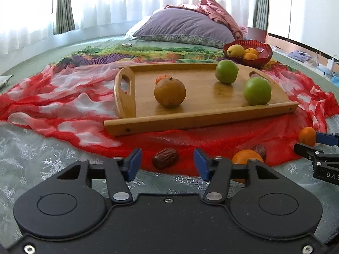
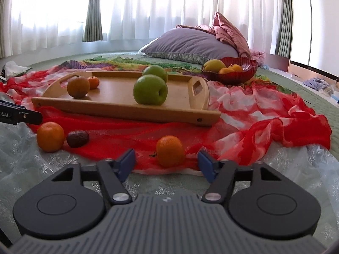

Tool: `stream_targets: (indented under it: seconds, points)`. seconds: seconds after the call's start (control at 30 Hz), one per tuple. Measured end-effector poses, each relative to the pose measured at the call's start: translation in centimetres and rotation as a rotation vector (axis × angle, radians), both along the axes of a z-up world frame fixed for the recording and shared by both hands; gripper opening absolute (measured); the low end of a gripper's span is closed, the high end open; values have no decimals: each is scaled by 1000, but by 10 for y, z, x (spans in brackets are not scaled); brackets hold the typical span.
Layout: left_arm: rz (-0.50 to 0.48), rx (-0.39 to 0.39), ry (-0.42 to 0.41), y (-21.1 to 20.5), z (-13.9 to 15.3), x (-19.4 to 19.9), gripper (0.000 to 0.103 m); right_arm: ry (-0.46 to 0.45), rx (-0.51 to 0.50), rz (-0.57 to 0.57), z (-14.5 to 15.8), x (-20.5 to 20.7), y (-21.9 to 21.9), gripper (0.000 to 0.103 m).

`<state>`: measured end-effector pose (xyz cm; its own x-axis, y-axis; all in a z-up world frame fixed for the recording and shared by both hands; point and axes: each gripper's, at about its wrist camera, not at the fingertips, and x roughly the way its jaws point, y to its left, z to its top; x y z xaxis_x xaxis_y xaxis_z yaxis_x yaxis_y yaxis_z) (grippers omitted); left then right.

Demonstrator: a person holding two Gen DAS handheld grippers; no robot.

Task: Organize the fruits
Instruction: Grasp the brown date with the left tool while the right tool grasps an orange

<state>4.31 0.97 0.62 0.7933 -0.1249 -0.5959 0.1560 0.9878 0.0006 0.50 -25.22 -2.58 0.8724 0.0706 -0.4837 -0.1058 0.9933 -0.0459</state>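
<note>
A wooden tray (image 1: pixel 190 114) (image 2: pixel 118 108) on a red scarf holds two green apples (image 1: pixel 257 91) (image 2: pixel 150 89), a brownish orange (image 1: pixel 170 92) (image 2: pixel 78 87) and a small tangerine (image 1: pixel 162 78) (image 2: pixel 93 82). My left gripper (image 1: pixel 167 165) is open, with a brown date (image 1: pixel 165 158) just ahead between its fingers. An orange (image 1: pixel 246 156) (image 2: pixel 50 136) and a second date (image 1: pixel 260 150) (image 2: pixel 77 138) lie to its right. My right gripper (image 2: pixel 167 165) is open, with a small orange (image 2: pixel 170 151) (image 1: pixel 307 136) just ahead between its fingers.
A red glass bowl (image 1: pixel 264 53) (image 2: pixel 247 67) with a lemon and tangerines stands behind the tray at the right. A purple pillow (image 1: pixel 184 25) and pink bedding lie at the back. The red scarf (image 2: pixel 264 114) is bunched in folds around the tray.
</note>
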Motion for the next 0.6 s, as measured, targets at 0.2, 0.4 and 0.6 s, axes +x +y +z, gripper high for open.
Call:
stream_targets:
  seconds: [0.2, 0.4, 0.6]
  points:
    - [18, -7, 17, -2, -5, 2, 41, -28, -24, 16, -3, -4, 4, 67]
    - [26, -21, 27, 0, -5, 4, 28, -42, -20, 19, -3, -7, 4, 57]
    - [37, -13, 14, 0, -3, 3, 27, -53, -2, 9, -3, -9, 1, 50]
